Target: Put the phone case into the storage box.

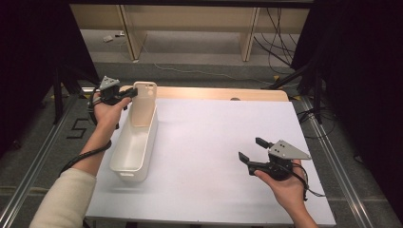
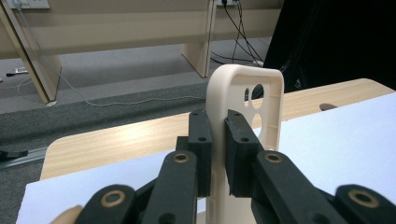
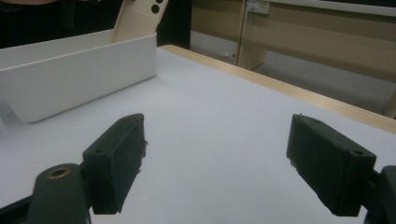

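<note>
Phone case: one, cream (image 1: 144,102), upright, leaning in the far end of the bin.
Bin: one, long white plastic (image 1: 127,166), on the bench's white sheet (image 1: 209,156).
Left gripper (image 1: 131,94): jaws clamped on the case's side edge, above the bin's far end.
Right gripper (image 1: 252,149): jaws wide, nothing between them, well apart from the bin, to its right.

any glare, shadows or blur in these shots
High view: sharp at the centre, dark at both sides, the white bin casting a soft shadow on the white sheet. Left gripper view: a bright patch of glare on the wooden tabletop beside the cream phone case. Right gripper view: dim, with the near black pads slightly soft.
</note>
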`<state>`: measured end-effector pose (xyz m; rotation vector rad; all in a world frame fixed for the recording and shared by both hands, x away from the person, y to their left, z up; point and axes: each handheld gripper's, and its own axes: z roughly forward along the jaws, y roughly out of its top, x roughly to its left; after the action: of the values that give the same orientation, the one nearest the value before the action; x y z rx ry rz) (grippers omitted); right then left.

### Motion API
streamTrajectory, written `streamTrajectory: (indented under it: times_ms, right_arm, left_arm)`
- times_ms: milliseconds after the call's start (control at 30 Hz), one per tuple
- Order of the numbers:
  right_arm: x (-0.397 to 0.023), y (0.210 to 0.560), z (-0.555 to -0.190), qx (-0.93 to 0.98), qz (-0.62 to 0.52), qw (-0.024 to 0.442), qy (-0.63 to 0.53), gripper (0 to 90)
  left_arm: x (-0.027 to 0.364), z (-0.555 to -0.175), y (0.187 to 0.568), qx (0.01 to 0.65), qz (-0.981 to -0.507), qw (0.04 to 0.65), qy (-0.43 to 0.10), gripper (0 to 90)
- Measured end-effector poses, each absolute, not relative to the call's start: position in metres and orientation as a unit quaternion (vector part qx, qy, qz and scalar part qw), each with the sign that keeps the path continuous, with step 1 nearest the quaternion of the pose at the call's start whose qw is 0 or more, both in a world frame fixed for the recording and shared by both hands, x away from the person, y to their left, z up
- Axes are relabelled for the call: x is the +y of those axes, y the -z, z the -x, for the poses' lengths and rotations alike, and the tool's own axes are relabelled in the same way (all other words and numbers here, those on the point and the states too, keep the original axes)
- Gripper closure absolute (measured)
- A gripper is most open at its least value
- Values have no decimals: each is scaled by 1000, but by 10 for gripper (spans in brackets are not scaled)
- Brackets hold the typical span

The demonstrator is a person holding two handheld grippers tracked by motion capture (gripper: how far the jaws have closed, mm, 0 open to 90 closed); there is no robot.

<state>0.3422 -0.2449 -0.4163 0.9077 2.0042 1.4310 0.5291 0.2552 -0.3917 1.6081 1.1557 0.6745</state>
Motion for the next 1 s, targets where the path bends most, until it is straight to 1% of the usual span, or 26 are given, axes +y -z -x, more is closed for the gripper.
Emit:
streamTrajectory:
  times_ms: [1000]
  right_arm:
    - [-245, 416, -342, 743, -334, 249, -525, 207]
  left_arm:
    - [258, -532, 402, 487, -668, 492, -273, 816]
